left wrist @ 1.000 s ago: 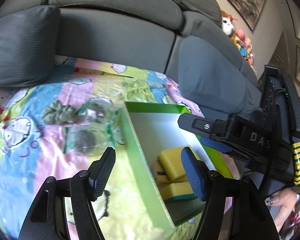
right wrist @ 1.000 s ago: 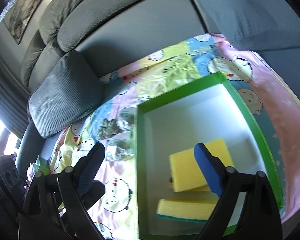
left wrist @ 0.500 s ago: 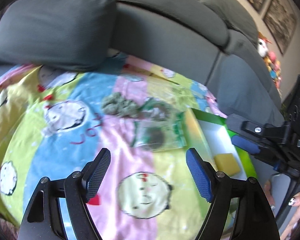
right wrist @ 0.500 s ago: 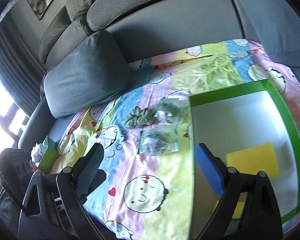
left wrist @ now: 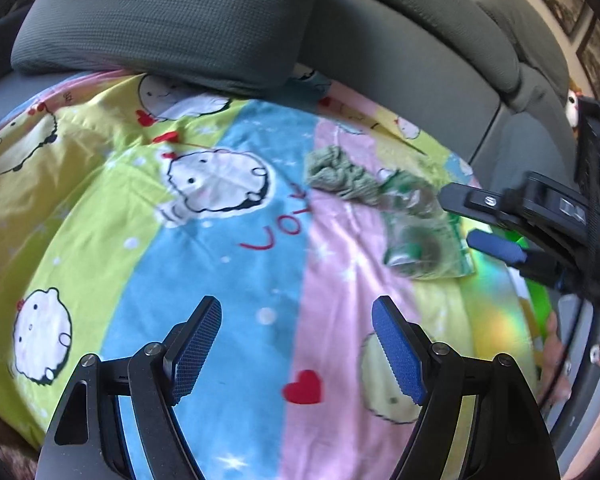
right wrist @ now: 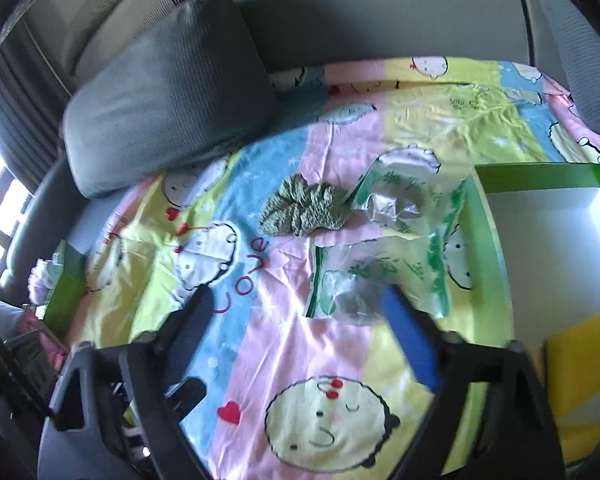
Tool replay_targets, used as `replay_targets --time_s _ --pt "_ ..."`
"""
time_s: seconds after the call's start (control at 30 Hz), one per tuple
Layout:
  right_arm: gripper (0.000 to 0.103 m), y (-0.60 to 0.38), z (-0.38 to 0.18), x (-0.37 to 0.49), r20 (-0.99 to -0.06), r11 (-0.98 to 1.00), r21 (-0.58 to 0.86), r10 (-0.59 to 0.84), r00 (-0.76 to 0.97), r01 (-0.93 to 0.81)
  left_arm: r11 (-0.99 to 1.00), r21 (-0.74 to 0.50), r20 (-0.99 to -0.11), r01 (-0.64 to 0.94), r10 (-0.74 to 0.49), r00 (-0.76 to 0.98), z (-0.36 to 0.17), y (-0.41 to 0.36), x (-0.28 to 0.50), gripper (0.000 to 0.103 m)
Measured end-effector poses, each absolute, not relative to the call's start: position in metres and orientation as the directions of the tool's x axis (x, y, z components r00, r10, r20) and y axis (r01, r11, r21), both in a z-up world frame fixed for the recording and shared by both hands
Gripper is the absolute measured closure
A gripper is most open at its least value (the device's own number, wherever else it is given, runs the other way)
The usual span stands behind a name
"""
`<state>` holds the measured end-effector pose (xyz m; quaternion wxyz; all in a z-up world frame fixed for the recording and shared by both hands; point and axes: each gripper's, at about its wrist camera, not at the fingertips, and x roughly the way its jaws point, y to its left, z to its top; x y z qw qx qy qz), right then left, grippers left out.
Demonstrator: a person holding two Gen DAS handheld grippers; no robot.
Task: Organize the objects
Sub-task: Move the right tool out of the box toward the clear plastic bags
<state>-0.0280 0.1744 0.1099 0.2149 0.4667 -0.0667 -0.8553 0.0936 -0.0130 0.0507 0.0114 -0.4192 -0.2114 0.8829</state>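
Note:
On the cartoon-print sheet (right wrist: pixel 292 352) lie a crumpled green cloth (right wrist: pixel 304 208) and two clear plastic bags with green print, one behind (right wrist: pixel 400 200) and one nearer (right wrist: pixel 376 280). The green box (right wrist: pixel 540 178) with a white inside stands at the right, a yellow sponge (right wrist: pixel 580 348) in it. My right gripper (right wrist: pixel 296 300) hovers just short of the nearer bag, its jaws closing with nothing between them. My left gripper (left wrist: pixel 296 312) is open and empty over the sheet, left of the cloth (left wrist: pixel 336 172) and the bag (left wrist: pixel 424 244). The right gripper (left wrist: pixel 496 244) shows at the right edge there.
A grey cushion (right wrist: pixel 168 96) leans on the grey sofa back (right wrist: pixel 380 20) behind the sheet. A small green carton (right wrist: pixel 66 280) lies at the sheet's left edge. A person's hand (left wrist: pixel 556 360) shows at the lower right of the left wrist view.
Both grippers swung left, from over the green box to over the open sheet and bags. The right gripper's jaws have narrowed since half a second ago.

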Motion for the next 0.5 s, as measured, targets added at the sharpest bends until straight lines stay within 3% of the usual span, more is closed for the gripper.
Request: replay_targets --time_s 0.17,0.37,0.5 --pt "0.027 0.158 0.089 -0.046 -0.814 -0.939 0.234 -0.331 -0.478 0.252 -0.901 -0.397 -0.739 0.175 0.201 -0.643 0.039 -0.026 0.088 0.025" --pt "0.021 0.150 0.075 -0.054 -0.826 -0.969 0.069 -0.189 -0.531 0.237 -0.929 -0.311 -0.774 0.199 0.126 -0.621 0.027 -0.027 0.065 0.025" --pt "0.021 0.158 0.073 -0.057 -0.823 -0.971 0.064 -0.181 -0.539 0.229 -0.944 -0.268 -0.782 0.193 0.095 -0.616 0.018 -0.028 0.042 0.025"
